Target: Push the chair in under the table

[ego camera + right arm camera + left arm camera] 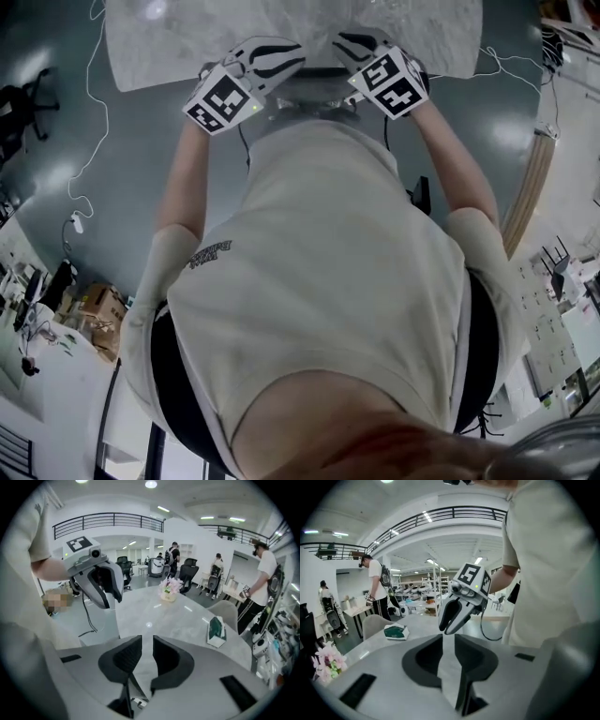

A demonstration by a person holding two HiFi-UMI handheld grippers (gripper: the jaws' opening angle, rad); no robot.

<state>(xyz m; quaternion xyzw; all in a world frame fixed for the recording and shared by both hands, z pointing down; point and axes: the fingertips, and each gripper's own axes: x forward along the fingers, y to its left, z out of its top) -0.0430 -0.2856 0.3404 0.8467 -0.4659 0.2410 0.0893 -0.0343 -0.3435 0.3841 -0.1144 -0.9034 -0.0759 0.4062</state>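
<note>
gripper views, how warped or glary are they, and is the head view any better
Left gripper view: strong fisheye, the black balcony railing bows, corners go black. Right gripper view: same bend, a ceiling-light glint on the pale grey marble table top. Head view: lights glare off the glossy dark grey floor; the person's pale shirt fills the middle.

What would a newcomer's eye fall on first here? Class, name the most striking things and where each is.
A person's pale shirt fills the middle of the head view. Above it the left gripper and the right gripper, each bearing a black-and-white marker cube, sit side by side at the marble table edge. In the right gripper view, pink flowers and a green tissue box stand on that table.
</note>
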